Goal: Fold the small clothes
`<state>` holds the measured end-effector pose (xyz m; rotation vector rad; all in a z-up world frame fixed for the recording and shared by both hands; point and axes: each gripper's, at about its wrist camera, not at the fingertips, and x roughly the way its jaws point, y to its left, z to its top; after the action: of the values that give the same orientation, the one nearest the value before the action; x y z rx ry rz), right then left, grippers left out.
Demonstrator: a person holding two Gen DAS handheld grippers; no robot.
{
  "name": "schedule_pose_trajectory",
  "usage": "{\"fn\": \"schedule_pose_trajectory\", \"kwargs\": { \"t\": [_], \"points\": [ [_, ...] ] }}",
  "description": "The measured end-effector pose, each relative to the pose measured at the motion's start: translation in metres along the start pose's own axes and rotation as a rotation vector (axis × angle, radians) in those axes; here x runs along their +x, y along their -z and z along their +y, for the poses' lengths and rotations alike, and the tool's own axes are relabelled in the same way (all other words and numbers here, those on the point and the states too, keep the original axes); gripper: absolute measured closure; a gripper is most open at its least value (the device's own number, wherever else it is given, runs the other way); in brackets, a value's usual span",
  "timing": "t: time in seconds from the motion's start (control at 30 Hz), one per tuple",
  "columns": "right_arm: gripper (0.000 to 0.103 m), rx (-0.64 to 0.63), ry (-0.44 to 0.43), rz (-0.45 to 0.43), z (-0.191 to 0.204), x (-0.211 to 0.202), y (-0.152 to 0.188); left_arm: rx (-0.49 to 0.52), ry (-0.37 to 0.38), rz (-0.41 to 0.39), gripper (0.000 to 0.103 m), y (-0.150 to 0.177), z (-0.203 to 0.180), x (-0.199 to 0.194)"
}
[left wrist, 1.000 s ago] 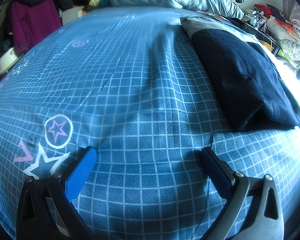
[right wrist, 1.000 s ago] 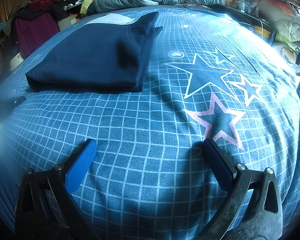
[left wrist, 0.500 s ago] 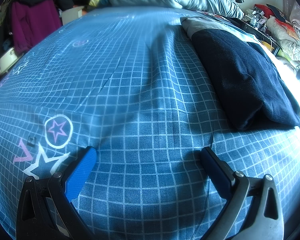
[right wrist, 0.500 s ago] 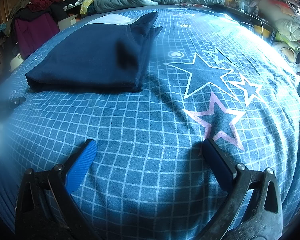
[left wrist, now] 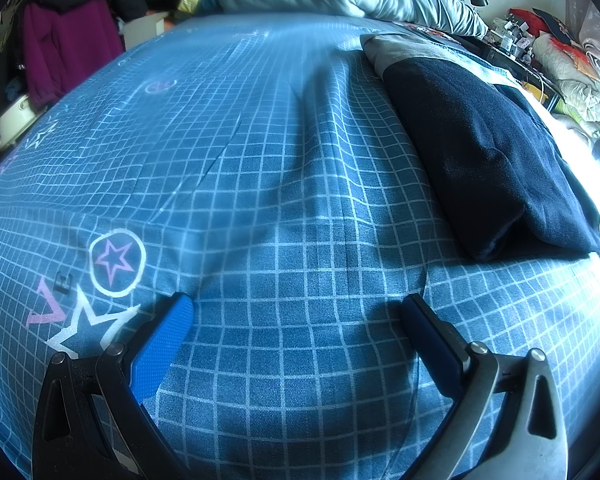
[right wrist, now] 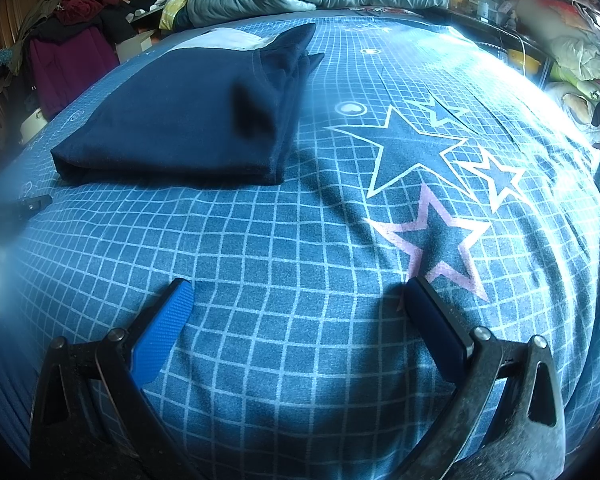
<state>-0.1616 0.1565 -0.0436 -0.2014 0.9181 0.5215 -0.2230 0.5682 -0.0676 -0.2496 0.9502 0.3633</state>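
Left gripper [left wrist: 296, 308] spread wide w/ nothing between fingers, over blue grid-print bedsheet [left wrist: 260, 184], folded navy fabric garment [left wrist: 484, 156] at 2 o'clock, right gripper [right wrist: 298, 294] wide too, nothing held, garment [right wrist: 180, 128] at 11 o'clock, pink-outlined star print [right wrist: 436, 240] at 1 o'clock.

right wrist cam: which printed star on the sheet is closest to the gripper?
The pink-outlined star, just beyond the right gripper, its lower tip by the right-hand finger. The white-outlined stars lie farther up the sheet.
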Motion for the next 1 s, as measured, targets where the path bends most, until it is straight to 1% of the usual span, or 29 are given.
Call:
{"fn": "schedule_pose_trajectory", "kwargs": {
  "t": [0.43, 0.57, 1.0],
  "points": [
    [0.000, -0.001, -0.001, 0.009, 0.0006, -0.0008, 0.0000, -0.004, 0.007, -0.002, 0.000, -0.0003, -0.0004, -0.0011],
    [0.000, -0.007, -0.008, 0.016, 0.0027, -0.0030, 0.0017, 0.002, -0.005, 0.001, 0.000, -0.0005, -0.0027, -0.0026],
    [0.000, -0.004, -0.006, 0.016, 0.0064, -0.0065, 0.0056, 0.001, -0.004, 0.006, 0.000, -0.0020, -0.0009, -0.0004]
  ]
}}
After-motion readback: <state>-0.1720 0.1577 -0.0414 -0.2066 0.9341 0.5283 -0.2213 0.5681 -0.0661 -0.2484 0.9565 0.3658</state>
